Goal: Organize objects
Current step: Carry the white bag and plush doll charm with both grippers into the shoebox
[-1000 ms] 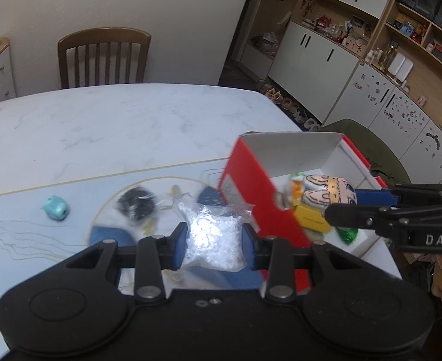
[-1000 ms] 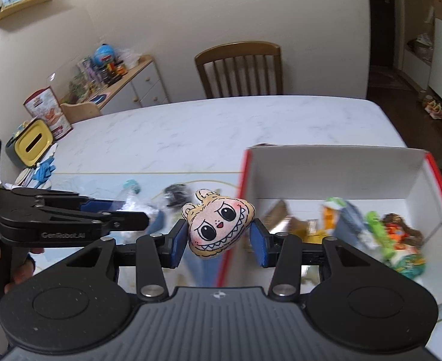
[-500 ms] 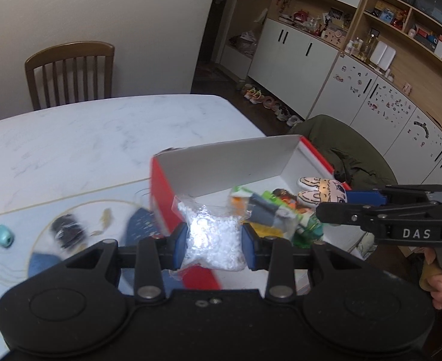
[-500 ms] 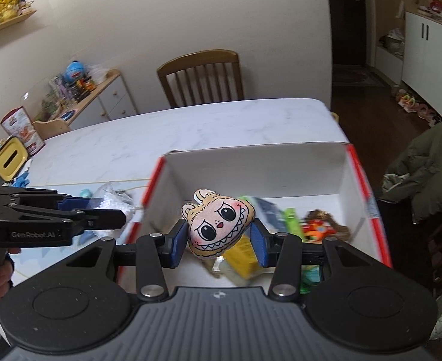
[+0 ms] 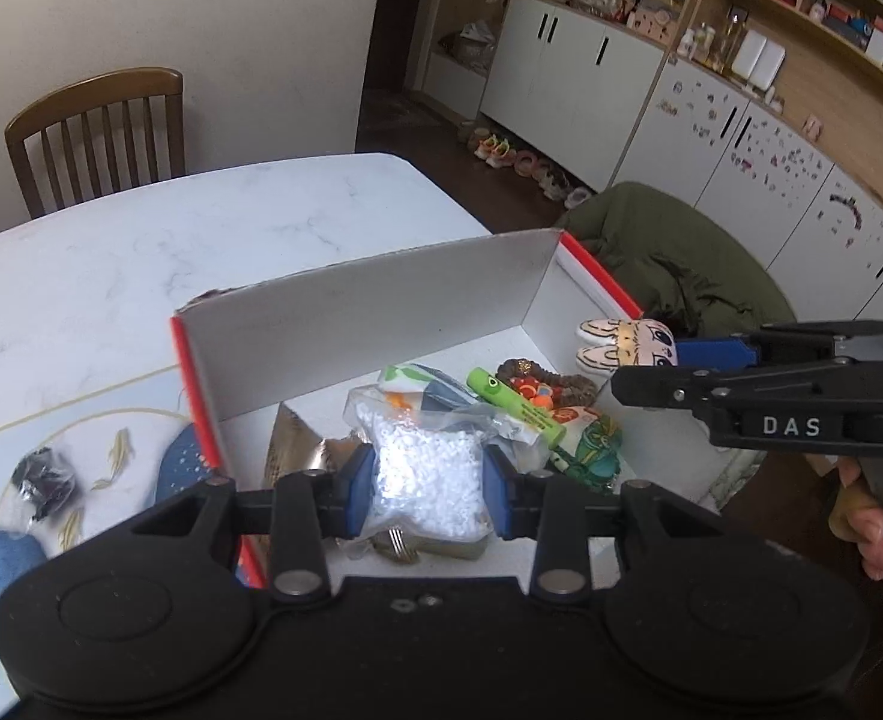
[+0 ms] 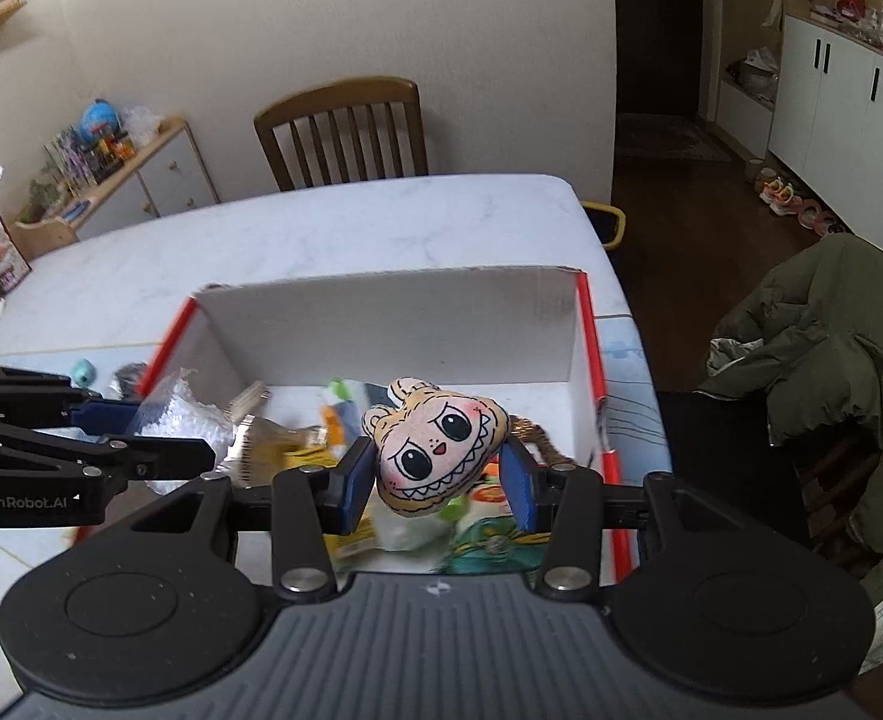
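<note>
Item, depositing step: my left gripper [image 5: 426, 483] clamps the bead bag [image 5: 426, 474], my right gripper [image 6: 438, 480] pinches the plush face [image 6: 438, 450], both over the red-edged box [image 5: 381, 312]; next I release each inside.

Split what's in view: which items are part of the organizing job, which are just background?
Job:
- left gripper, shut on bag of white beads
- right gripper, pads beside the monster-face plush
- red-and-white box, already holding toys
- black item and teal item on the mat

Background:
- wooden chair
- green jacket
- white cabinets
</note>
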Demonstrator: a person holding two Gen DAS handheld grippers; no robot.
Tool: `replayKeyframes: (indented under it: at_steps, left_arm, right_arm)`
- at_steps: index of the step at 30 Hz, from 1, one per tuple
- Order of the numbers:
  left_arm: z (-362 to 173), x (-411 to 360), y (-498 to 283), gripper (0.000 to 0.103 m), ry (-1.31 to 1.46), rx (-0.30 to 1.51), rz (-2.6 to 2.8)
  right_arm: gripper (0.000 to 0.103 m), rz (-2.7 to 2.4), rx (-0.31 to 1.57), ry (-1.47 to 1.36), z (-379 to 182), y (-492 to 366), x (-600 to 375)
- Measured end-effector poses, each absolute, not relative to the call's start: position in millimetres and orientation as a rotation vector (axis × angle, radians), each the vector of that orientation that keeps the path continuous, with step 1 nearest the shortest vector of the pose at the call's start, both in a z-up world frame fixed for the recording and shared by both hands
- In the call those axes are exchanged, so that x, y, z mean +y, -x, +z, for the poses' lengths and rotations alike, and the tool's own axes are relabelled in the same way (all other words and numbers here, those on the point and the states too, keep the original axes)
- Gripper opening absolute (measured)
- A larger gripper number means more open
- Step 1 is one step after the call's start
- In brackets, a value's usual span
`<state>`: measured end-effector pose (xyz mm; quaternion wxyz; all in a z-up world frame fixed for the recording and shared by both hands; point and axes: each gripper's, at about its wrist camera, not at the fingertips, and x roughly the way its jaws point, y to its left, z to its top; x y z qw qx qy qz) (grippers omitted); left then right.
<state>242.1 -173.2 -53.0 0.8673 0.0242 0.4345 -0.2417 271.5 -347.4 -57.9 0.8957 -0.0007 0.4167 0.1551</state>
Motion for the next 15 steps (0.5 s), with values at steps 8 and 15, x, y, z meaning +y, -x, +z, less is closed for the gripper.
replayKeyframes:
  at_steps: [8,15]
  left_arm:
    - [-75,-191,-272,0.036,-0.098,0.96,-0.443]
    - [-90,-196,-294,0.036,-0.103,0.996,-0.383]
  right_arm:
    - [0.044,0.318,0.906,0.057,-85,-304,-337]
    - [0.044,0.317,0.945,0.089,-101,-331,-326]
